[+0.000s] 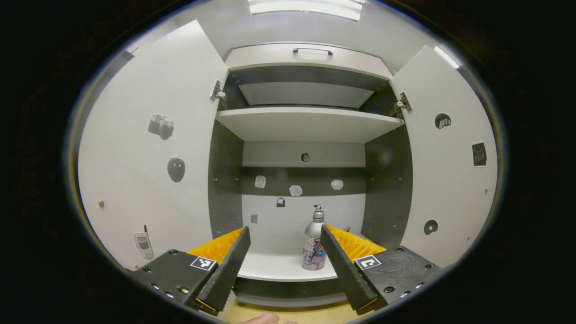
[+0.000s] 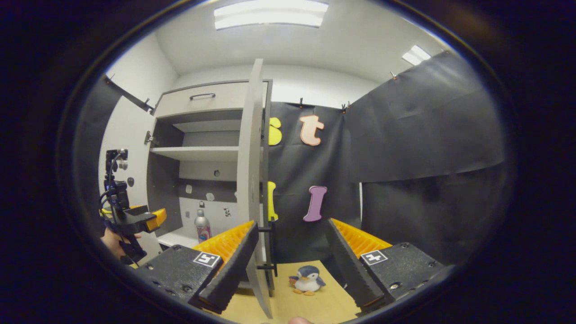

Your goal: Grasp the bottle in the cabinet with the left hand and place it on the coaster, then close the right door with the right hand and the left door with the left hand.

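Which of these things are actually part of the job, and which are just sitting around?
Part of the job:
- bottle on the cabinet's bottom shelf
- left door, open
- right door, open
- left gripper, jaws open, facing the bottle
- right gripper, jaws open

Just lying about:
- toy penguin on the wooden surface
- stickers on the doors

The left gripper view looked straight into the open cabinet (image 1: 306, 121) from close in front, its doors flaring to both frame edges and the bottle (image 1: 314, 245) standing at lower centre. The right gripper view sat farther back and off to the side, facing the edge of the right door (image 2: 254, 180) at centre frame, with the cabinet interior at left. Both views shared the cabinet shelves and the bottle; the right gripper view also caught the left gripper (image 2: 135, 220) at its left edge.
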The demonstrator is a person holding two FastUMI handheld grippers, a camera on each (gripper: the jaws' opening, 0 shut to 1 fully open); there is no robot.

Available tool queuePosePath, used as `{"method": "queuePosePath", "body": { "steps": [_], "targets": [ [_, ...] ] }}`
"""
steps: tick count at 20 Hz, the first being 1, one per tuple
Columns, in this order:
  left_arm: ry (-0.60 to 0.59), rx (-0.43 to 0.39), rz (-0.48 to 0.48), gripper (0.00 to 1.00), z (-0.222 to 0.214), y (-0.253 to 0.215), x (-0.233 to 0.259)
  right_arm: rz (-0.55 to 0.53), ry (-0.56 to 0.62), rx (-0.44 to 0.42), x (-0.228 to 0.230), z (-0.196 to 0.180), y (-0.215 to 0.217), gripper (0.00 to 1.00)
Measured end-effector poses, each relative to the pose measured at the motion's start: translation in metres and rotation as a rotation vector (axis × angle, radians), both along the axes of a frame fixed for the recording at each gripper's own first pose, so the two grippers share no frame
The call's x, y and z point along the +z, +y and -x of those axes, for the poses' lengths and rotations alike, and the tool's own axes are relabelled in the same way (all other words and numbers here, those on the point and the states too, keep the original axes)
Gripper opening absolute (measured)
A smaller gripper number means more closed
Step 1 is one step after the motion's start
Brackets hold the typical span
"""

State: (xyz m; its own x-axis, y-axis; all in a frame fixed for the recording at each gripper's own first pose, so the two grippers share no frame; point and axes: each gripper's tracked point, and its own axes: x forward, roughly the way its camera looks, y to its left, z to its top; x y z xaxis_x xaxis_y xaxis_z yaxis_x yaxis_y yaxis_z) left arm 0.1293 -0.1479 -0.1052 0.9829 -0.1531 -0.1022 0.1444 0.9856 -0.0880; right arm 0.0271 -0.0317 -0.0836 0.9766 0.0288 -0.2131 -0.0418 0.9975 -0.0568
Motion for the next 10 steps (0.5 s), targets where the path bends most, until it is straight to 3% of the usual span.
{"method": "queuePosePath", "body": {
  "steps": [1,2,3,4,5,10],
  "targets": [
    [0.01,-0.005,-0.006,1.0,-0.006,-0.005,-0.007,0.004,-0.003,-0.018,0.0,0.002,-0.005,0.98],
    [0.024,-0.014,-0.007,1.0,-0.013,-0.009,-0.015,0.007,-0.001,-0.037,-0.001,0.004,-0.011,0.95],
    [0.038,-0.027,-0.001,0.96,-0.02,-0.014,-0.023,0.009,0.002,-0.059,-0.001,0.008,-0.017,0.95],
    [0.05,-0.047,0.011,1.0,-0.026,-0.021,-0.031,0.011,0.001,-0.079,-0.002,0.012,-0.021,0.95],
    [0.065,-0.067,0.018,0.96,-0.031,-0.03,-0.037,0.015,0.0,-0.101,-0.001,0.015,-0.026,0.95],
    [0.077,-0.119,0.026,0.96,-0.059,-0.06,-0.06,0.039,-0.002,-0.192,0.004,0.032,-0.051,0.99]
  ]
}}
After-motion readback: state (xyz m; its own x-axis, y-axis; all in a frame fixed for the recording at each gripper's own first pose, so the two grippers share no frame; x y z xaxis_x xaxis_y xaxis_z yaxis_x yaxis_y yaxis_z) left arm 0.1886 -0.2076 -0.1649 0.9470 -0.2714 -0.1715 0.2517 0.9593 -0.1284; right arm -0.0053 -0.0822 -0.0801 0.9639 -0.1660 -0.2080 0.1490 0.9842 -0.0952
